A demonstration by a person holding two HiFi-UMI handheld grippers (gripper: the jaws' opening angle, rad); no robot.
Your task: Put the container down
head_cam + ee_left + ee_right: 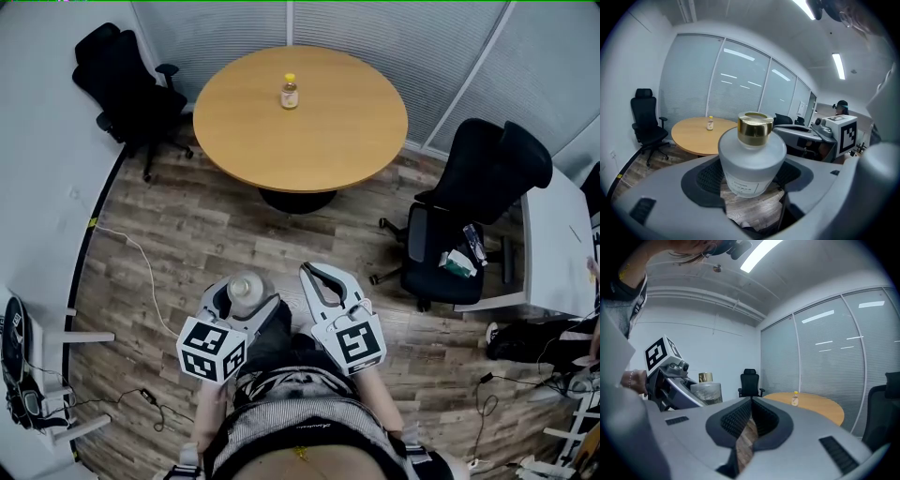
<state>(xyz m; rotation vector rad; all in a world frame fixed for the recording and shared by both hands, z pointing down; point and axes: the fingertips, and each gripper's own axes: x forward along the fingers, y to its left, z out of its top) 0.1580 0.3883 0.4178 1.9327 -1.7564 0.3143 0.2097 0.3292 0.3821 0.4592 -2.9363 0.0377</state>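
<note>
- The left hand-held gripper (751,183) is clamped on a squat frosted-glass container with a gold metal cap (751,157). Its dark ribbed pads (708,179) press the lower body from either side.
- The container stands upright in that grip, with its long axis vertical and the cap on top. It hangs in the air over the grey-brown wood-plank floor (216,225), close in front of the person's torso and resting on nothing.
- The right hand-held gripper (750,416) has its jaws brought together with nothing between them. Only a sliver of floor shows through the slot behind the tips. It sits just beside the left gripper.
- A round light-wood table (347,141) lies straight ahead of both grippers, well apart from them, with bare floor between. It looks like the natural place to set the container down.
- A small clear bottle with a yellow cap (290,92) stands on the far part of the table top, and the near part looks free.
- One black office chair (122,80) stands to the left of the table and another black office chair (478,187) to the right. Neither seems to block the straight path.
- The left arm already carries the load, so the move is probably its own: go forward, hold the axis vertical, and land the base flat before the jaws part. The smooth round glass could twist or slip if it is tilted.
</note>
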